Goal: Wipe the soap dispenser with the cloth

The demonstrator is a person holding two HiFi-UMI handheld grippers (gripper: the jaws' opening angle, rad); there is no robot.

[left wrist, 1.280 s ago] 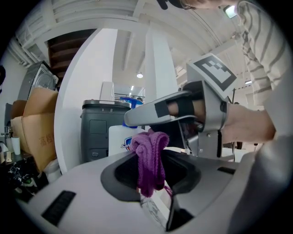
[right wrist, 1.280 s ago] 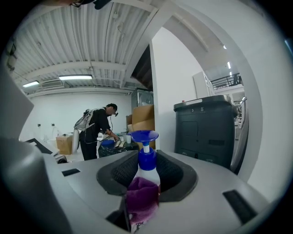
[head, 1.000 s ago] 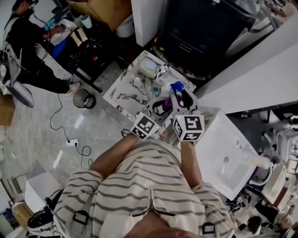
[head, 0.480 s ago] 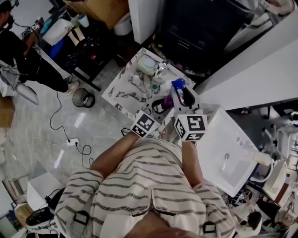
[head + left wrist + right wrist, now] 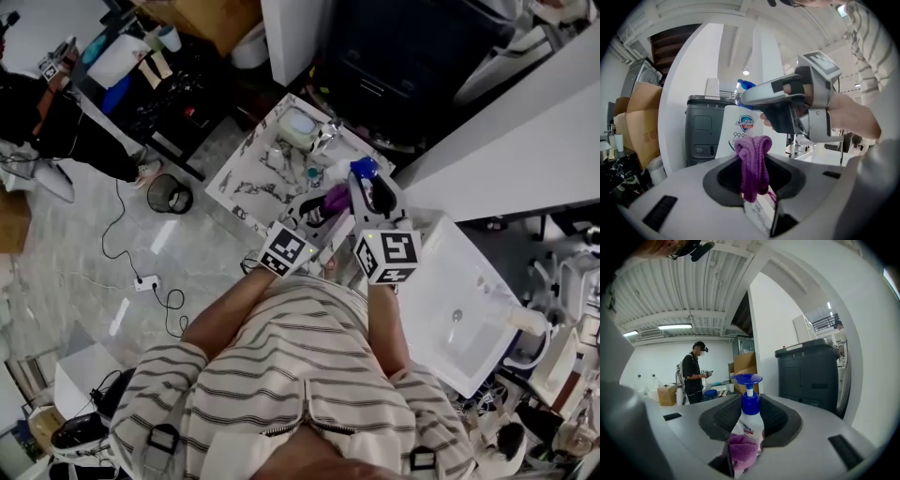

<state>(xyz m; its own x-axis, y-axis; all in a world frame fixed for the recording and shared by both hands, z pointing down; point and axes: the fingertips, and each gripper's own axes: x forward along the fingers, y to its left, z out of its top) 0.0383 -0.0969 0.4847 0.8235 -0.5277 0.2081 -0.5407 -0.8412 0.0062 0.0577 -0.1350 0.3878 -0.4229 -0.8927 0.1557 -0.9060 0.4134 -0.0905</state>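
The soap dispenser (image 5: 750, 420) is a white bottle with a blue pump, held upright between the jaws of my right gripper (image 5: 750, 430), which is shut on its body. My left gripper (image 5: 754, 187) is shut on a bunched purple cloth (image 5: 753, 164) that rests against the bottle's labelled side (image 5: 739, 129). The cloth (image 5: 743, 448) also shows at the bottle's base in the right gripper view. From above, the blue pump (image 5: 361, 170) and the cloth (image 5: 334, 199) sit between the right gripper (image 5: 367, 190) and the left gripper (image 5: 317, 211), above the counter.
A marble-patterned counter (image 5: 246, 192) with several small items lies below the grippers. A white sink (image 5: 441, 309) is to the right, and a dark grey cabinet (image 5: 701, 129) stands behind. A black bin (image 5: 172, 199) and cables lie on the floor. A person (image 5: 695, 373) stands far off.
Both grippers keep their place and their grips. The bystander at the upper left has slid toward the picture's edge.
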